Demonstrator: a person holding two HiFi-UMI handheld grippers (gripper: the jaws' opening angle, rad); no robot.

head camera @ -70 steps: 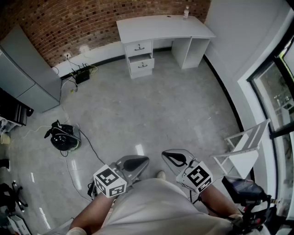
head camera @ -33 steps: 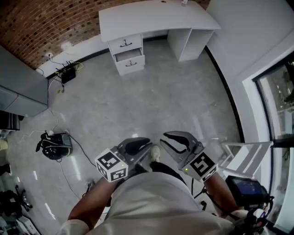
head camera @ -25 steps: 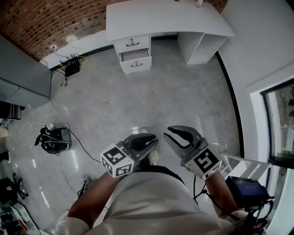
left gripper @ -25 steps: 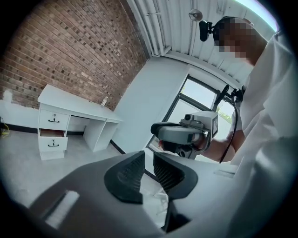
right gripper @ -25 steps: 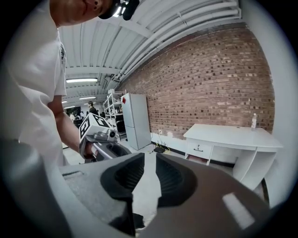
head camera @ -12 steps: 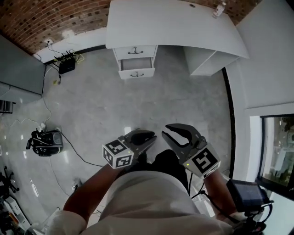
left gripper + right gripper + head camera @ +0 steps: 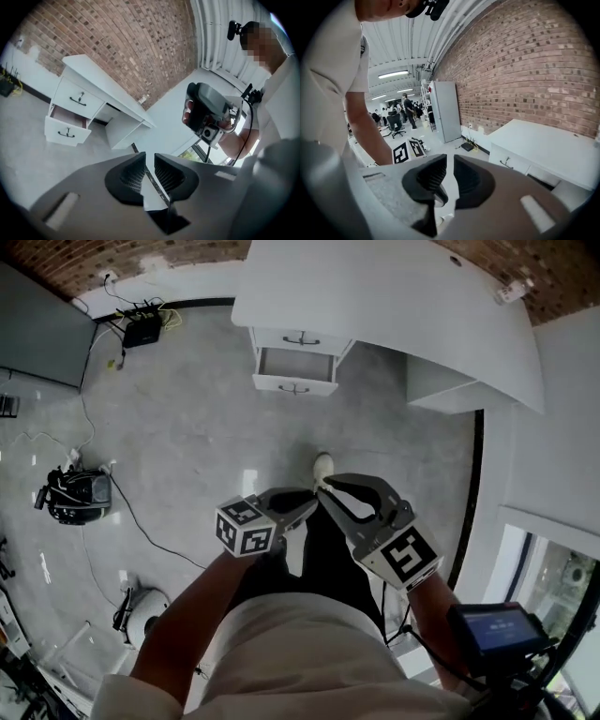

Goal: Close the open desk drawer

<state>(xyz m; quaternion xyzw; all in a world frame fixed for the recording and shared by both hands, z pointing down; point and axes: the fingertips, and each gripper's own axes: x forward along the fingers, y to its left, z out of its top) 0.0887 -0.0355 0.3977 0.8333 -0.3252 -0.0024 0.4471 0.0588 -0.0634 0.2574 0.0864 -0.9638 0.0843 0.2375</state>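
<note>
A white desk [image 7: 394, 296] stands against the brick wall at the top of the head view. Its upper drawer [image 7: 302, 338] is closed and the lower drawer [image 7: 295, 367] is pulled out, its inside showing. Both grippers hover at waist height over the floor, well short of the desk. My left gripper [image 7: 302, 503] has its jaws together with nothing held. My right gripper [image 7: 330, 489] is beside it, also shut and empty. In the left gripper view the open drawer [image 7: 67, 123] lies far off left of the left gripper [image 7: 150, 164]. The right gripper view shows the right gripper [image 7: 450, 161] and the desk [image 7: 548, 145].
A white shoe [image 7: 322, 466] steps ahead on the grey floor. A black bag [image 7: 75, 495] with a cable lies left, a power strip [image 7: 142, 329] by the wall, a grey cabinet [image 7: 37, 324] far left. A small bottle [image 7: 511, 292] stands on the desk. A window runs along the right.
The view has advanced toward the desk, which now looms larger and closer. Both grippers stay held together in front of the body, still shut.
</note>
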